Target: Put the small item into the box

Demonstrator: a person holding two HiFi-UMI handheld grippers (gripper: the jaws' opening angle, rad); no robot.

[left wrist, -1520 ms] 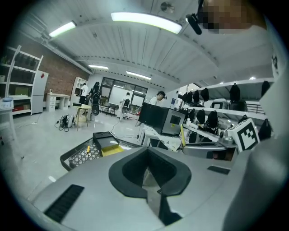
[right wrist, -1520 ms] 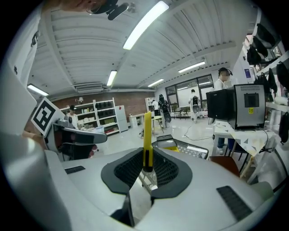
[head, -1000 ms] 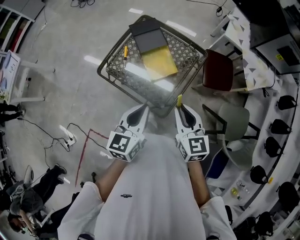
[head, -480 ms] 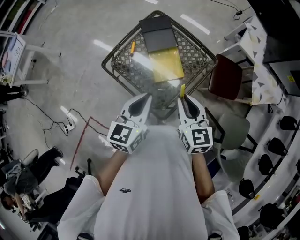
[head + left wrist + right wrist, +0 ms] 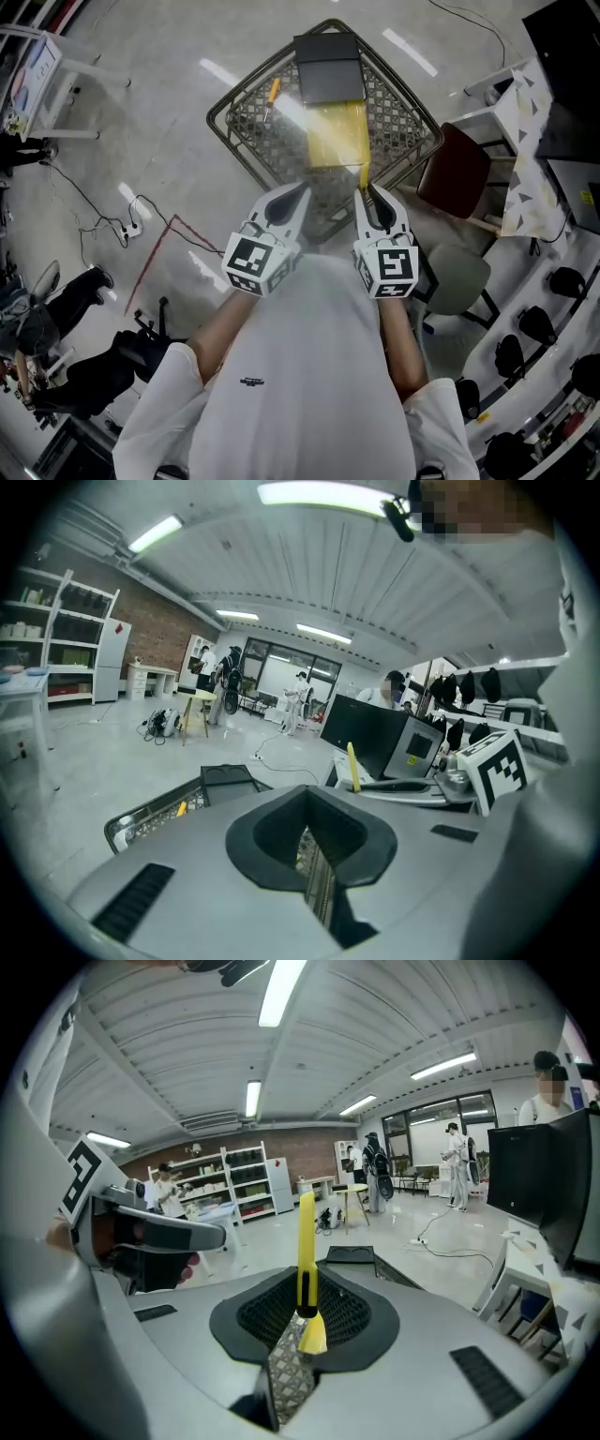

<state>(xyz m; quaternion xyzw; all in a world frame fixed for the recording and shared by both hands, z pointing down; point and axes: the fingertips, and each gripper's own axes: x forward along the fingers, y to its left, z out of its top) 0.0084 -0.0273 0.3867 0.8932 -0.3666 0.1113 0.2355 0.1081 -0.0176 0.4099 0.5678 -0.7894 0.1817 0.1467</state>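
A wire mesh basket [image 5: 246,150] stands on the floor ahead of me. In it lie a dark open box [image 5: 328,67], a yellow flat pad [image 5: 337,136] and a small orange item [image 5: 272,91]. My right gripper [image 5: 366,192] is shut on a slim yellow stick-like item [image 5: 364,176], which stands upright between its jaws [image 5: 306,1241] just short of the basket's near rim. My left gripper [image 5: 302,190] hovers beside it, shut with nothing held [image 5: 314,855]. The box also shows in the left gripper view [image 5: 225,778] and the right gripper view [image 5: 350,1254].
A red chair [image 5: 455,169] and a grey-green chair [image 5: 459,277] stand right of the basket, by a white table [image 5: 520,122]. Cables and a power strip [image 5: 131,228] lie on the floor at left beside a red line [image 5: 150,272]. People [image 5: 56,366] sit at lower left.
In the head view the basket has shifted slightly up and right. Both grippers hold the same pose, close together, a little nearer the basket's rim. The yellow item stays gripped.
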